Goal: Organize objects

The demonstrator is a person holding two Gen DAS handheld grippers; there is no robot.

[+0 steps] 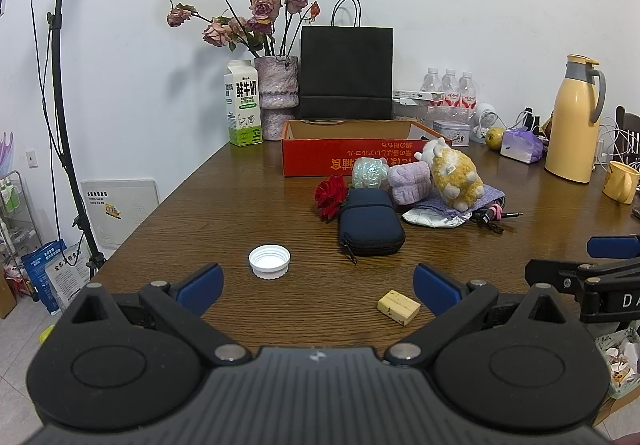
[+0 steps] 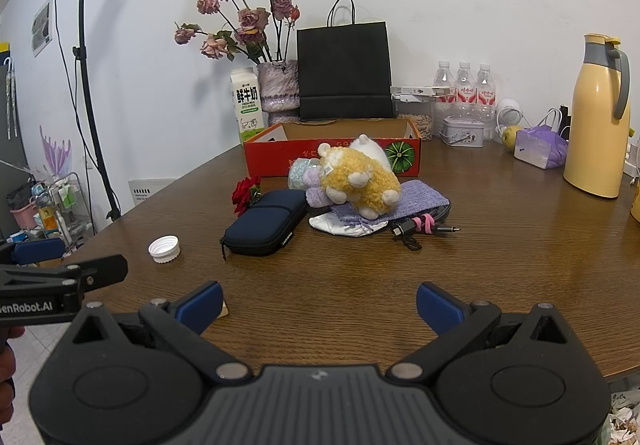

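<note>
White cap [image 1: 269, 262] and navy pouch [image 1: 371, 223] front the red box [image 1: 304, 161].

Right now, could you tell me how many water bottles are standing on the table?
3, in a row at the back of the table by the wall: left bottle, middle bottle, right bottle. Their lower halves are hidden behind clutter, so more could be concealed.

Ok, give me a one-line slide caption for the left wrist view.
Open left gripper hovers over the wooden table, facing a white cap, yellow block and navy zip case.
</note>
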